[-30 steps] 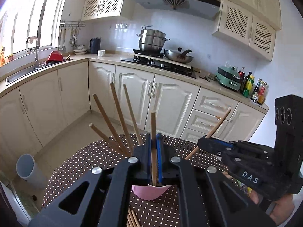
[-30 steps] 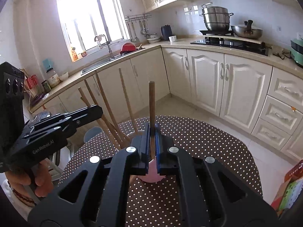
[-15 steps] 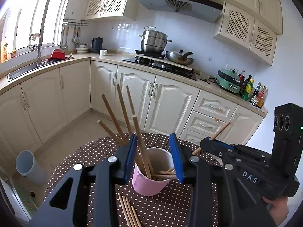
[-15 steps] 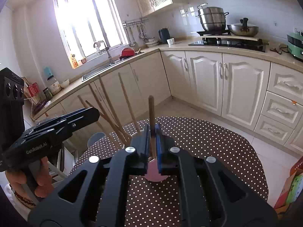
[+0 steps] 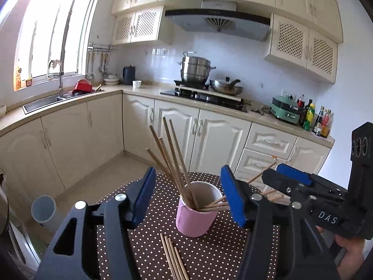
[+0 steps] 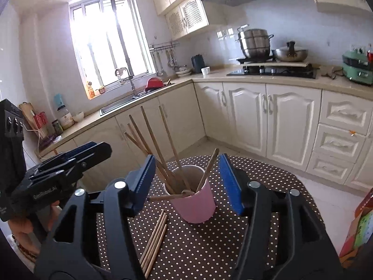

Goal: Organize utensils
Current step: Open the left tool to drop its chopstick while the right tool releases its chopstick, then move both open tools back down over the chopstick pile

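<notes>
While both grippers [image 5: 187,196] [image 6: 186,182] open w/ nothing gripped, chopsticks [image 6: 160,149] sit in pink cup [image 6: 195,206], maybe eight.

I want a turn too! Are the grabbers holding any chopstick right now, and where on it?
No. Neither hand-held gripper, left or right, holds anything; their jaws are opening with no chopstick pinched. The chopsticks stand in the pink cup.

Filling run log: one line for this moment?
left gripper: opening, empty | right gripper: opening, empty | cup: chopsticks in | loose sticks: on table

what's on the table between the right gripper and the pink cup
Loose wooden chopsticks lie on the dotted tablecloth, just short of the pink cup; right wrist view.
</notes>
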Demonstrator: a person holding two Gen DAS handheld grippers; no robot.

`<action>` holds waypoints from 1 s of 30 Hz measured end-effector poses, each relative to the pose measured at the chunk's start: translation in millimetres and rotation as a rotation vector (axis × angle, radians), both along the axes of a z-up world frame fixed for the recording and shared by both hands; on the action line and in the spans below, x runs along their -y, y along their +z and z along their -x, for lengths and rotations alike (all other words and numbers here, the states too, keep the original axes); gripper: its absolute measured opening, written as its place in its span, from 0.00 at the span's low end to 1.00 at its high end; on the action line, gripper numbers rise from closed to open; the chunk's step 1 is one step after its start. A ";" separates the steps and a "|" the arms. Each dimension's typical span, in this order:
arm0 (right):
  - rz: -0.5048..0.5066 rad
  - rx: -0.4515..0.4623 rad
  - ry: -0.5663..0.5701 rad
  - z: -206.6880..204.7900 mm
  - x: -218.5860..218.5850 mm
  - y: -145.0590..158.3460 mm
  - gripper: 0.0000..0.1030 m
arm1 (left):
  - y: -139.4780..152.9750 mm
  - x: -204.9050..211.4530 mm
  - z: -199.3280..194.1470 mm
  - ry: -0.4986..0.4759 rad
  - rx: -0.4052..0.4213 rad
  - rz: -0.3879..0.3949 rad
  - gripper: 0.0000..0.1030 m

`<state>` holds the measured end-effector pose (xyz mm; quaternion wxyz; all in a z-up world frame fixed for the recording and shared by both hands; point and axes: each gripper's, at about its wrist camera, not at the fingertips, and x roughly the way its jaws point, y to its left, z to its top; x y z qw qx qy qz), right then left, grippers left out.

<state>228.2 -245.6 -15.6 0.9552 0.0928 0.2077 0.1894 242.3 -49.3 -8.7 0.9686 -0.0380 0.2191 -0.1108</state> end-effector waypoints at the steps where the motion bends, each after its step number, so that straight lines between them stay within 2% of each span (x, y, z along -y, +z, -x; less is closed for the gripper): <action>1: 0.005 0.010 -0.003 4.7 -0.8 0.8 0.57 | -0.3 -2.6 6.9 0.002 0.006 0.006 0.60; 10: 0.081 0.109 -0.033 51.5 -15.1 4.0 0.63 | -2.7 -22.9 46.5 0.042 0.041 0.038 0.67; 17: 0.140 0.154 -0.046 80.7 -27.9 -8.4 0.64 | -17.1 -39.0 69.6 0.058 0.019 0.047 0.68; 25: 0.171 0.140 -0.021 98.0 -41.6 -34.7 0.64 | -50.6 -50.3 82.0 0.060 -0.053 0.029 0.68; 30: 0.160 0.041 0.019 94.5 -46.6 -64.0 0.64 | -89.1 -65.0 71.6 0.041 -0.172 0.074 0.68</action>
